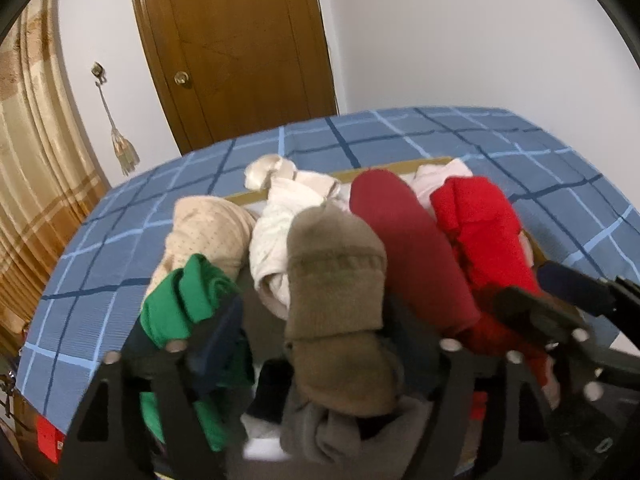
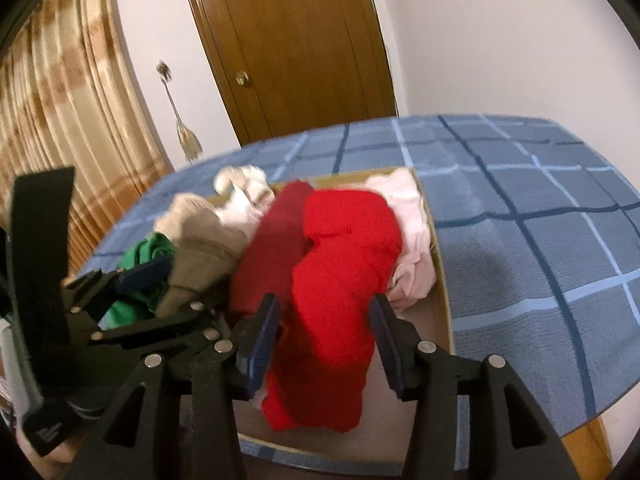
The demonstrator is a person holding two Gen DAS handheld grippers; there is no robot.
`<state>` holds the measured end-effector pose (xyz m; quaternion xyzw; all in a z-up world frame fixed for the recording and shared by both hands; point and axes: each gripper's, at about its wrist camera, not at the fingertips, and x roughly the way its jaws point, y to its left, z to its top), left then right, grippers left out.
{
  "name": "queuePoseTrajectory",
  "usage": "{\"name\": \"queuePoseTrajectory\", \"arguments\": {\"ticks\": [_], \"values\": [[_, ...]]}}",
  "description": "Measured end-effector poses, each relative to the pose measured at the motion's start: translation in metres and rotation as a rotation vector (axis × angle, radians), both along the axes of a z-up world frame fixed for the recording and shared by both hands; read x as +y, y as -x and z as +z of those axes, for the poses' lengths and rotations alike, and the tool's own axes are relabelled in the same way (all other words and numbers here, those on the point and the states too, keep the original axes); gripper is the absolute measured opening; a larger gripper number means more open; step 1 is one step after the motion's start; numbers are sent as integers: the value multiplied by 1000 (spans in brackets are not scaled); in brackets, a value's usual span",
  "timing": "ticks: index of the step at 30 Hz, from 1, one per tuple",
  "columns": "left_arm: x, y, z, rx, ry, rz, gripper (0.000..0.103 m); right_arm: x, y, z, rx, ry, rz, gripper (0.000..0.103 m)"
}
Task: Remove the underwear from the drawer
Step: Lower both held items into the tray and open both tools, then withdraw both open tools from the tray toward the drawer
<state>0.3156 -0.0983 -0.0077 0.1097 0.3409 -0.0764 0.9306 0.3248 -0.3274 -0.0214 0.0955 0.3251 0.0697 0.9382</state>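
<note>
Blue checked bedcover [image 2: 520, 220] carries the cardboard drawer [image 2: 442, 292] below a wooden door [image 2: 296, 48]; right gripper [image 2: 324, 344] spread astride red underwear [image 2: 344, 264], left gripper [image 1: 316, 344] spread around an olive sock [image 1: 336, 280].

Matt knit red underwear [image 2: 344, 256], glossy wooden door [image 2: 296, 40]

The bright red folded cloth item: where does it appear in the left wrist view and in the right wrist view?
Left wrist view: the bright red folded cloth item lies at the right, beside the dark red roll.
Right wrist view: it fills the centre, between the open right tongs.
Shared landmark: the brown wooden door.
</note>
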Motion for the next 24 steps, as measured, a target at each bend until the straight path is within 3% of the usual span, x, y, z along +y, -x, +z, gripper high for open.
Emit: {"name": "queuePoseTrajectory", "arguments": {"ticks": [4, 9, 24], "values": [[0, 12, 10, -38, 22, -11, 102, -9, 18, 13, -63, -38, -34, 57], [-6, 29, 22, -93, -15, -36, 102, -14, 35, 19, -81, -82, -56, 59], [11, 72, 21, -91, 45, -30, 102, -24, 77, 14, -87, -135, -91, 59]]}}
